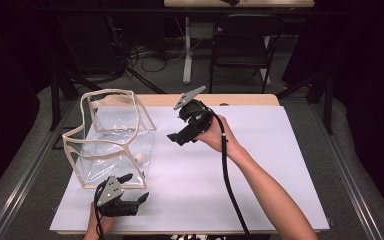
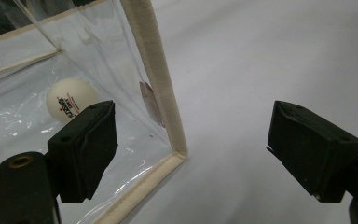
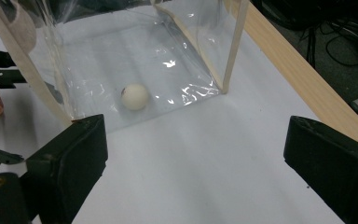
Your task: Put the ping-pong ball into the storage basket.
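Up above the white worktop [image 1: 260, 165], the right tool [image 1: 180, 131] hangs with its 2 jaws spread wide and nothing between them, the forearm stretched in from the lower right. Low at the near edge, the left tool [image 1: 136, 189] is also wide and empty. Between them stands a clear plastic pouch with beige trim [image 1: 111, 137], a small white ball [image 1: 139, 158] resting inside at its near corner.

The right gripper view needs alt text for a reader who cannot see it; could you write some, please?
A white ball lies inside a clear plastic bag with beige trim, standing on a white table. The right gripper has its two black jaws wide open in the foreground, holding nothing.
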The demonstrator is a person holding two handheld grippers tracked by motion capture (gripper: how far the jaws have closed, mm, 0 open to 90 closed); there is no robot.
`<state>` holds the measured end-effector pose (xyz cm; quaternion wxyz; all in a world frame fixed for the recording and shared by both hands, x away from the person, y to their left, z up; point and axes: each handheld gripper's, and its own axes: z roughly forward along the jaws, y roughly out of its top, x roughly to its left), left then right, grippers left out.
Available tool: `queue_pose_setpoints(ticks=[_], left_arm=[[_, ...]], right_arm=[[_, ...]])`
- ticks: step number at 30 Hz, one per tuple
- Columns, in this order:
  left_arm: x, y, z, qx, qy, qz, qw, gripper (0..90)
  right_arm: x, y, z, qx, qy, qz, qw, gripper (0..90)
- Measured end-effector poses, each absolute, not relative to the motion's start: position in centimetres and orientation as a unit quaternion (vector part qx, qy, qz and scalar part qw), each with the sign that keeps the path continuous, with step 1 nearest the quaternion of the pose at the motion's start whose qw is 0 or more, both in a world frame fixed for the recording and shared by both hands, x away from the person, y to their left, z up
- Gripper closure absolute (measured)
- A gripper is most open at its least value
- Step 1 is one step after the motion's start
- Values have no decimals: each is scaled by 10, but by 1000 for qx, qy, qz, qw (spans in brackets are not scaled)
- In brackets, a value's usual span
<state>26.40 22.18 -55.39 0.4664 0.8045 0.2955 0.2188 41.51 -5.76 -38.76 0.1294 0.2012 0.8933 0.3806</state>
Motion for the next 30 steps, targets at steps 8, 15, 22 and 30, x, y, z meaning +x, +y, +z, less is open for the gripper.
queue_pose_setpoints(ticks=[8,15,22,30], left_arm=[[264,221,-554,807,293,217,464,162],[264,221,-554,807,294,217,464,162],[264,221,-554,806,294,218,465,162],[265,221,-554,807,295,217,464,162]], right_arm=[[411,-74,-402,216,891,379,126,60],[406,-86,-416,225,891,375,126,59],[398,-95,-428,227,892,369,130,60],[392,-108,-444,236,893,361,130,61]])
